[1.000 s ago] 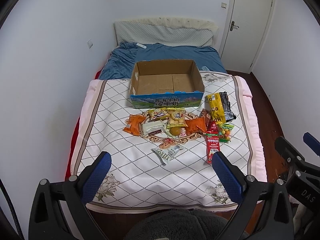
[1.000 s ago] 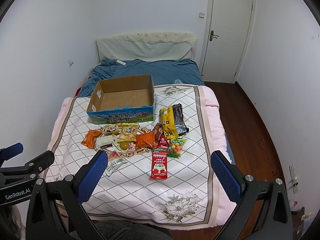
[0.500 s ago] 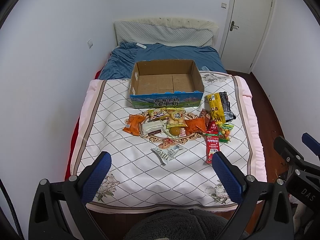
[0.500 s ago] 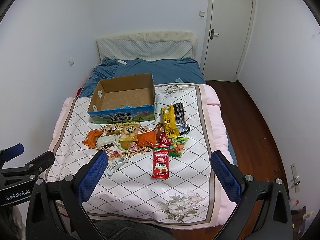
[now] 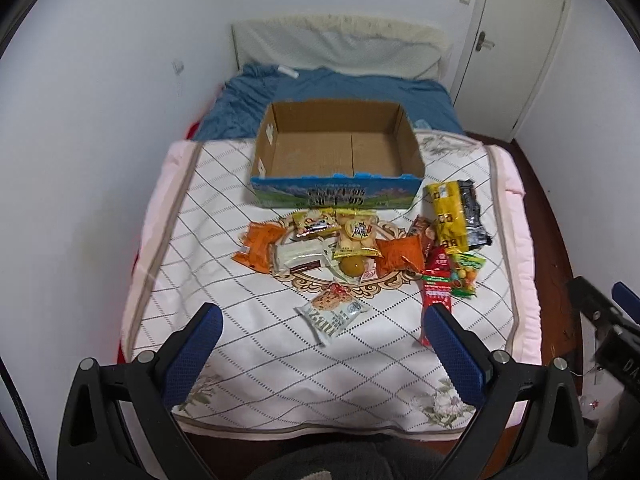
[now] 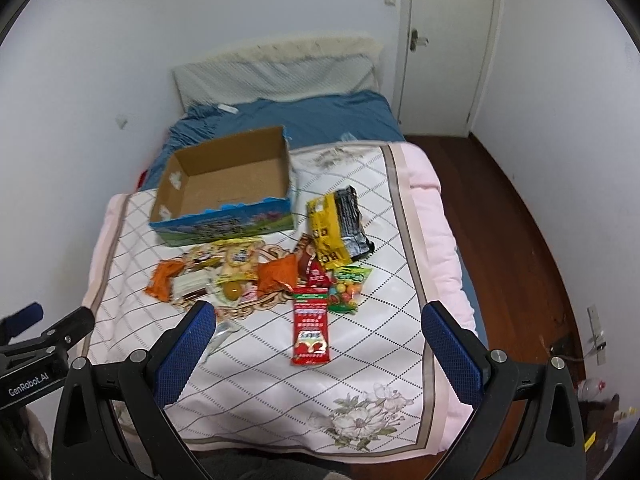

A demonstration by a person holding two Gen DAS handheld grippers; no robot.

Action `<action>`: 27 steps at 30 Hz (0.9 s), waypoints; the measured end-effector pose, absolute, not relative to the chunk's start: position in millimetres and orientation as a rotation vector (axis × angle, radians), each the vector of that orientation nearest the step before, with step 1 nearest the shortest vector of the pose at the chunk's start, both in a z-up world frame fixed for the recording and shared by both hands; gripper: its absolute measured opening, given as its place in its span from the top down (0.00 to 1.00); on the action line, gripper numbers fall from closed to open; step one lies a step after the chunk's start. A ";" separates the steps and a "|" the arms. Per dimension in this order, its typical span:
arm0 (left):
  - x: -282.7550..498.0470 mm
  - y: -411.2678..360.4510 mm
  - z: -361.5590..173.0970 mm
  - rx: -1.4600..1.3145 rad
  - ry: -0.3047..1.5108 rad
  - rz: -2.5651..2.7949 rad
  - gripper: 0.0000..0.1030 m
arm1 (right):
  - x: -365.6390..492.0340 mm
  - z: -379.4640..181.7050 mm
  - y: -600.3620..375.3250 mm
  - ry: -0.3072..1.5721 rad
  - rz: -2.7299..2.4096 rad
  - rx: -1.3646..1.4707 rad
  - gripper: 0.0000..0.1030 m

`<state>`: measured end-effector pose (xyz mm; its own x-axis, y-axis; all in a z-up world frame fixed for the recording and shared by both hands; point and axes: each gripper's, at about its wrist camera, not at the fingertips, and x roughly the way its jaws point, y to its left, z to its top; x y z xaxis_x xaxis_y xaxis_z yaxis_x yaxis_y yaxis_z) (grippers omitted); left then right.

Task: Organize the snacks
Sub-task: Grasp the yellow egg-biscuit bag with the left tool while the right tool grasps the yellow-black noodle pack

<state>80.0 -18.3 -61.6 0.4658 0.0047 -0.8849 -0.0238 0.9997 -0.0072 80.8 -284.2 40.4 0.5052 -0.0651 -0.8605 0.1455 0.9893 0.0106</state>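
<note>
- A bed (image 5: 224, 344) with a white diamond-pattern quilt fills the scene, seen from its foot.
- The left gripper (image 5: 320, 344) hovers over the near edge of the quilt, its blue-padded fingers (image 5: 192, 352) spread wide and holding nothing.
- At the left of the snack pile lies an orange packet (image 5: 258, 246), touching a white wrapped bar (image 5: 300, 258).
- An open cardboard box (image 5: 336, 196), with nothing inside, sits behind the pile near the bed's middle.
- A white cookie packet (image 5: 332, 312) lies alone in front of the pile.
- A long red packet (image 6: 311, 326) lies to the right, just beside a green candy bag (image 6: 347, 288).
- A yellow bag (image 6: 328, 234) overlaps a black bag (image 6: 352, 220) right of the box.
- The right gripper (image 6: 320, 344) also hovers spread wide, gripping nothing.
</note>
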 end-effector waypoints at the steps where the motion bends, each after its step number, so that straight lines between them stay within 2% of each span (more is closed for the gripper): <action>1: 91.7 -19.6 -71.7 -0.016 1.108 0.023 0.00 | 93.2 31.5 -290.7 1.047 -0.135 0.089 0.00; 7: 175.1 -27.7 -139.5 -0.040 1.259 0.045 0.00 | 177.3 -35.6 -328.3 1.149 -0.149 0.110 0.00; 16: 278.4 -46.0 -243.1 -0.119 1.479 0.047 0.00 | 318.8 -165.0 -343.8 1.309 -0.145 0.053 0.00; 22: 321.9 -59.8 -304.5 -0.114 1.576 0.039 0.00 | 362.5 -221.9 -328.9 1.388 -0.138 -0.053 0.00; 27: 339.4 -69.1 -331.6 -0.084 1.611 0.042 0.00 | 374.6 -249.5 -315.7 1.421 -0.169 -0.135 0.00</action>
